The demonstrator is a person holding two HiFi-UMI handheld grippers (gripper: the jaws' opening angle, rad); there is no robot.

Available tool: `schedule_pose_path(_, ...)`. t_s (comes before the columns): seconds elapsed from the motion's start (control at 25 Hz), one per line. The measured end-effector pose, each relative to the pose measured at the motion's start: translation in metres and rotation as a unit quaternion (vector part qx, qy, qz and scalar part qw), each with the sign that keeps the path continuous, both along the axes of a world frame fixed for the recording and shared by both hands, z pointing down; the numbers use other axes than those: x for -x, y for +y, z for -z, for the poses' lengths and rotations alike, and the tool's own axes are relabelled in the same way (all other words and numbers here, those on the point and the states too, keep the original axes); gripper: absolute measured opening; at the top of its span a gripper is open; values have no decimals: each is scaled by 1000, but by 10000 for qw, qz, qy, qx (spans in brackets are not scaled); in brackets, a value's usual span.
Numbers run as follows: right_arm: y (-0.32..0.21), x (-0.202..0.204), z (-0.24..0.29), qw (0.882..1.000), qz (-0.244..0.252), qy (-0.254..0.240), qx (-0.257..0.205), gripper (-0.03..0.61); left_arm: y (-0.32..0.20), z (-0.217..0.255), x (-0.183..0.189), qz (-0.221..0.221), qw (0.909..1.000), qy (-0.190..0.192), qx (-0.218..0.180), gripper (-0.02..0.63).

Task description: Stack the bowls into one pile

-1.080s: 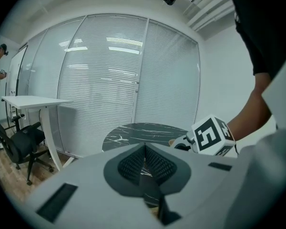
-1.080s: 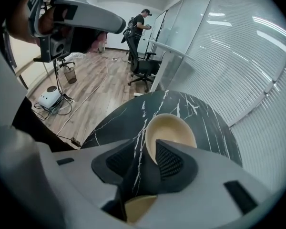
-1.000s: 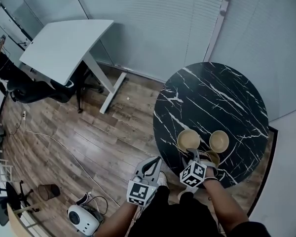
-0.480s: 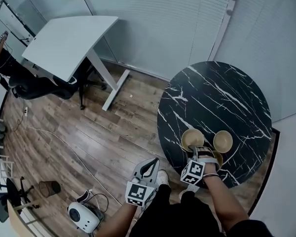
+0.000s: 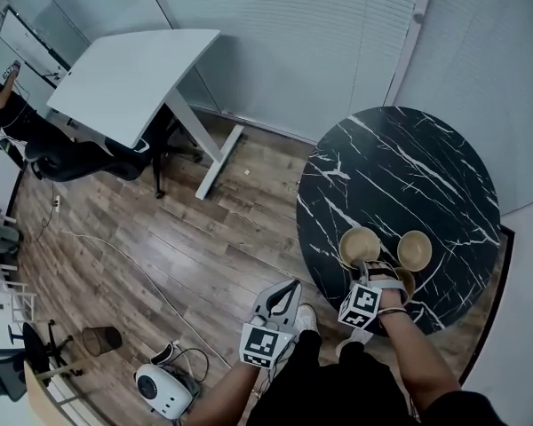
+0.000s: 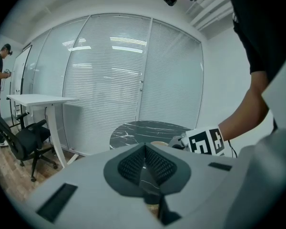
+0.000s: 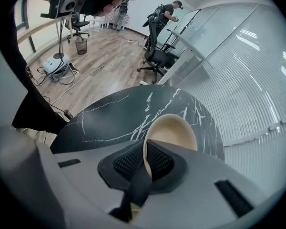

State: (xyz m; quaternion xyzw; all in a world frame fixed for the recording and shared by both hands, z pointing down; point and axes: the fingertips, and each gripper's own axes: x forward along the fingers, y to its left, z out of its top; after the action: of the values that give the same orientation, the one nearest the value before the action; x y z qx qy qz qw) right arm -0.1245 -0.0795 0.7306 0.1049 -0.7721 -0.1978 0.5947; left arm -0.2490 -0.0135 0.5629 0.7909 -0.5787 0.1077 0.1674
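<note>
Right gripper has just been closing its jaws and now pinches the rim of a bowl on the near side of the marble table, so lifting it onto another bowl looks next; left gripper pressed together, empty

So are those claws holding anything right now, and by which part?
The right gripper, its jaws just closing, pinches a beige round bowl by its near rim. The left gripper, shut, holds nothing.

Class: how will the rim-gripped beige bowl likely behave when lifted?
Probably stiff: the beige bowl keeps its rim shape in the right gripper, whose jaws have just been closing on it. Gripped at one edge, it may tilt or slip.
</note>
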Motion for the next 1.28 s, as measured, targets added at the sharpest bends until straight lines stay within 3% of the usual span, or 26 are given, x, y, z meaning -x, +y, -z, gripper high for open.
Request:
schedule_pose_path(0.28,5,5,10,9996,54,-235,-163,21,5,-1,2,148,9994,315,74,14)
schedule_pose_path(0.64,8,-6,46,9979,9,-466,-448,21,3,3,-11,-23,9994,335,42,14)
schedule_pose_path(0.92,10,-36,73,9957,-351,-552,-659,21,-4,8,-38,-344,9987,372,-31,14)
schedule_pose_path(1.28,30,-88,75,9937,-830,-443,-603,23,-9,10,-83,-848,9955,419,-31,14)
